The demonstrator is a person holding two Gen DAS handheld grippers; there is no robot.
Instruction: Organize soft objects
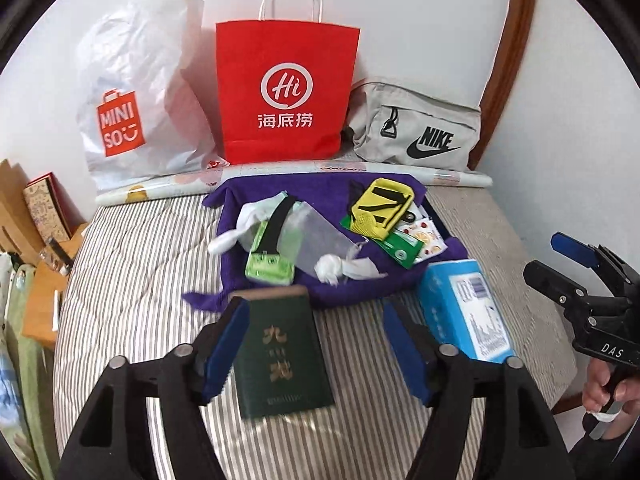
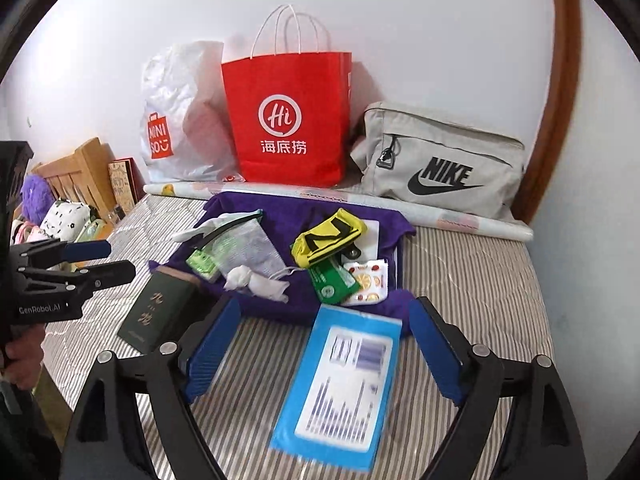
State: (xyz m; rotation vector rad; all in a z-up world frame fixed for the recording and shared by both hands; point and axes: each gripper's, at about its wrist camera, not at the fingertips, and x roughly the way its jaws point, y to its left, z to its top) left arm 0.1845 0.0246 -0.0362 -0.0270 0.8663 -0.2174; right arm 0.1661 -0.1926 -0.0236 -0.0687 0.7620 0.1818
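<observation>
Landmark: the purple cloth (image 1: 320, 284) spread on the striped mattress (image 1: 140, 280).

Behind its left corner, against the wall, slumps a white MINISO plastic bag (image 1: 132, 100); its contents are hidden. Directly behind the cloth stands a red paper bag (image 1: 286, 92), upright, its inside out of sight. Behind the right corner lies a grey Nike pouch (image 1: 416, 128), zipped.

On the cloth, left to right: white socks (image 1: 248, 220), a green packet (image 1: 268, 266), a mesh pouch (image 1: 316, 240), a yellow-and-black pouch (image 1: 380, 204), a green card pack (image 1: 402, 248) and a fruit-print packet (image 1: 428, 240).

In front of the cloth, the left gripper (image 1: 316, 344) is spread wide around a dark green booklet (image 1: 280, 356), its left pad alongside the booklet and its right pad well clear. The right gripper (image 2: 320, 348) is wide open over a blue tissue pack (image 2: 344, 384), gripping nothing.
</observation>
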